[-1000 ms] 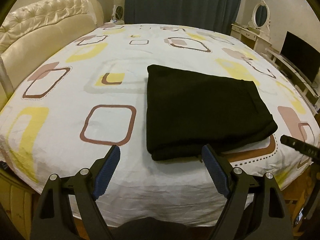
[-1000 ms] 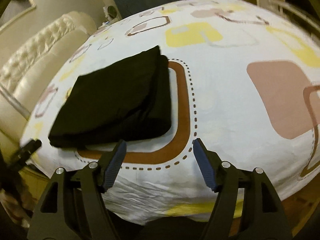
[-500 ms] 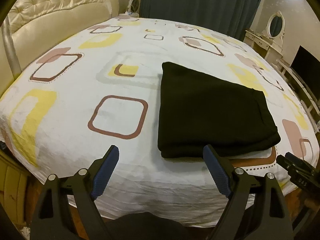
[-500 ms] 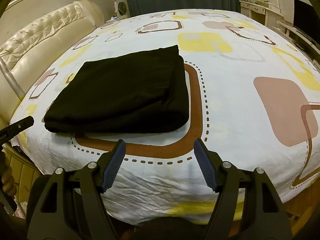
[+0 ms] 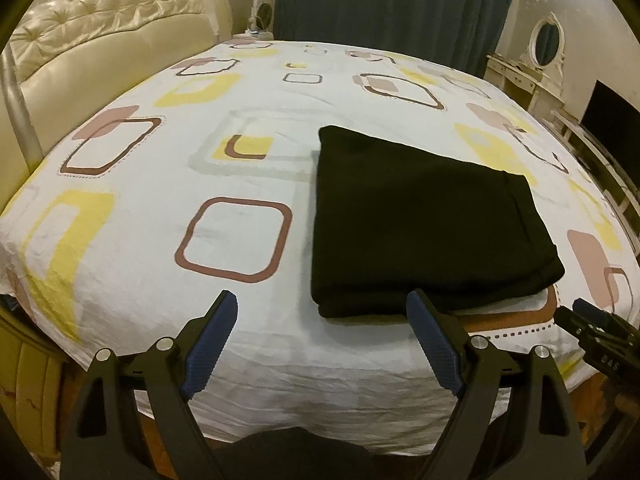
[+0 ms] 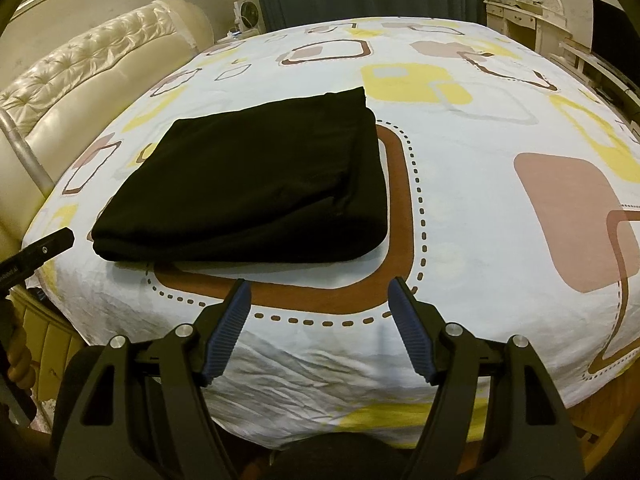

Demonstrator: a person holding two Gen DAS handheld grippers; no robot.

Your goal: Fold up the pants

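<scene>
The black pants (image 5: 424, 224) lie folded into a flat rectangle on the patterned bed sheet (image 5: 224, 168), near the front edge. They also show in the right wrist view (image 6: 256, 184). My left gripper (image 5: 322, 312) is open and empty, held back over the bed's front edge, just short of the pants' near left corner. My right gripper (image 6: 320, 300) is open and empty, in front of the pants' near right corner. Each gripper's tip shows in the other view: the right one (image 5: 600, 334), the left one (image 6: 36, 256).
A cream tufted headboard (image 5: 104, 36) stands at the left. Dark curtains (image 5: 384, 4) hang behind the bed. A white dressing table with an oval mirror (image 5: 540, 60) and a dark screen (image 5: 608, 116) stand at the right. A small fan (image 6: 246, 14) sits by the headboard.
Both grippers have drawn back and risen from the folded pants, which lie still. Both stay open.
</scene>
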